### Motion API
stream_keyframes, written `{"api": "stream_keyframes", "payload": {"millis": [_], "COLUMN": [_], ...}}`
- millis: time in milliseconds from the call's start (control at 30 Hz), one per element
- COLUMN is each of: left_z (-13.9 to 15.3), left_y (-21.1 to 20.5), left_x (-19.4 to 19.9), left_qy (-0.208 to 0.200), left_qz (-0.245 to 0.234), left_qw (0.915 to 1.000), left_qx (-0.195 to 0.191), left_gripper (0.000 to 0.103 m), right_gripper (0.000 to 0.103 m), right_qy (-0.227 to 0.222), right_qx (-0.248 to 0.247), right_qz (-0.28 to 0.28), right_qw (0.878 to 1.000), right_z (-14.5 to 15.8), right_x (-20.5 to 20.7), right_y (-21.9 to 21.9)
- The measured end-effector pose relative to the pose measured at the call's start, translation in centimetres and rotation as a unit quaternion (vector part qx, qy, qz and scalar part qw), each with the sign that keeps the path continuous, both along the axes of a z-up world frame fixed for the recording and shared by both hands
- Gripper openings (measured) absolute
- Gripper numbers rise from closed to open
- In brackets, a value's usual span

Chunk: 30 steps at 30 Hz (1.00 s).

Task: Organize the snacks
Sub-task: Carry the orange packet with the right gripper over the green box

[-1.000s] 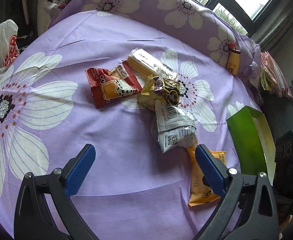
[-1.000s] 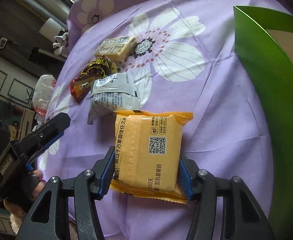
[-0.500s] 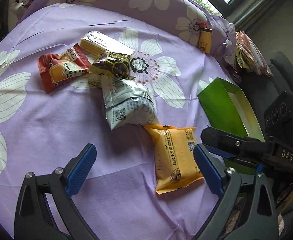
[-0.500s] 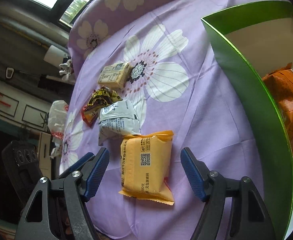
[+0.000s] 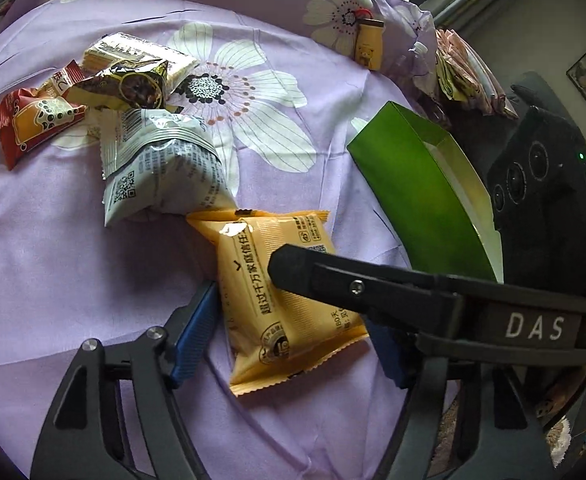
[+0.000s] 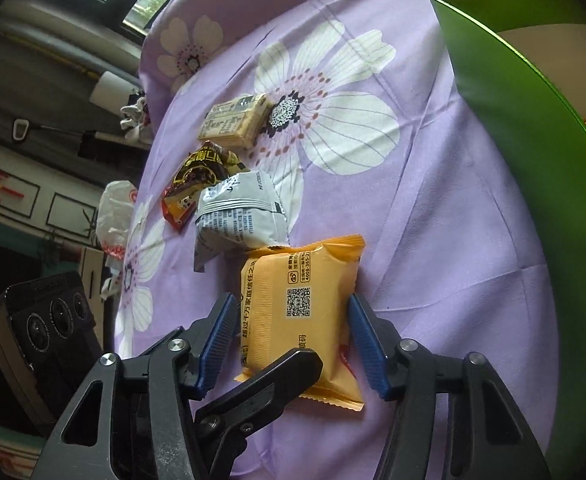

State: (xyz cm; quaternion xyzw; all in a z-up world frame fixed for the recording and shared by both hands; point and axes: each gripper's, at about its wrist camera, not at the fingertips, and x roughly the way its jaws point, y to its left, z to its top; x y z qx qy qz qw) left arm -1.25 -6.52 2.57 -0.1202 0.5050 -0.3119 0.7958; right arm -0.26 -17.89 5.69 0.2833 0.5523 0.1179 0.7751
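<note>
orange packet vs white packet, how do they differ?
The orange packet lies flat, between both grippers' blue pads; the white packet sits puffed, untouched, further back. Orange shows one QR code on a plain face; white is covered in dense print. Both are sealed, lie on the purple cloth and touch.

Each scene is seen from a camera set just behind a gripper, looking down steeply and from close by. The orange snack pack point(image 5: 289, 308) point(image 6: 299, 312), purple flowered cloth point(image 5: 53, 260) point(image 6: 433, 260) and green box point(image 5: 421, 200) point(image 6: 533, 140) are shared by both views.
</note>
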Motion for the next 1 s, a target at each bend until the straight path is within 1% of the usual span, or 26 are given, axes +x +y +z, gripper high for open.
{"api": "stream_keyframes", "payload": {"millis": [33, 100, 133, 167, 233, 400, 633, 733, 1000], "left_z": [0.0, 0.2, 0.4, 0.6, 1.4, 3.9, 6.9, 7.4, 8.4], "left_y": [-0.1, -0.1, 0.0, 0.1, 0.0, -1.0, -4.4, -6.3, -11.3], "left_x": [0.0, -0.1, -0.2, -0.3, -0.4, -1.0, -1.6, -1.4, -1.4], "left_qy": [-0.005, -0.012, -0.016, -0.021, -0.032, -0.072, -0.126, -0.131, -0.142], "left_qz": [0.001, 0.004, 0.008, 0.010, 0.014, 0.016, -0.013, -0.028, -0.076], "left_qw": [1.0000, 0.9999, 0.9998, 0.9997, 0.9994, 0.9971, 0.9917, 0.9905, 0.9863], "left_qx": [0.004, 0.005, 0.004, 0.002, -0.002, -0.015, -0.023, -0.032, -0.038], "left_gripper": [0.068, 0.064, 0.058, 0.055, 0.052, 0.051, 0.050, 0.051, 0.049], "right_gripper": [0.049, 0.049, 0.049, 0.049, 0.049, 0.049, 0.049, 0.049, 0.049], "right_qy": [0.001, -0.004, -0.008, -0.013, -0.025, -0.077, -0.139, -0.156, -0.171], "right_qx": [-0.001, -0.007, -0.012, -0.018, -0.020, -0.021, -0.025, -0.025, -0.028], "right_qz": [0.000, 0.000, 0.000, -0.002, -0.004, -0.018, -0.063, -0.091, -0.160], "right_qw": [1.000, 1.000, 1.000, 1.000, 0.999, 0.997, 0.988, 0.983, 0.972], "right_z": [0.0, 0.2, 0.3, 0.6, 1.3, 4.1, 7.4, 8.1, 9.0], "right_x": [0.0, 0.0, -0.1, -0.1, -0.3, -1.1, -3.0, -3.8, -5.7], "right_y": [0.0, 0.0, 0.0, 0.0, -0.2, -1.1, -4.3, -6.2, -10.7]}}
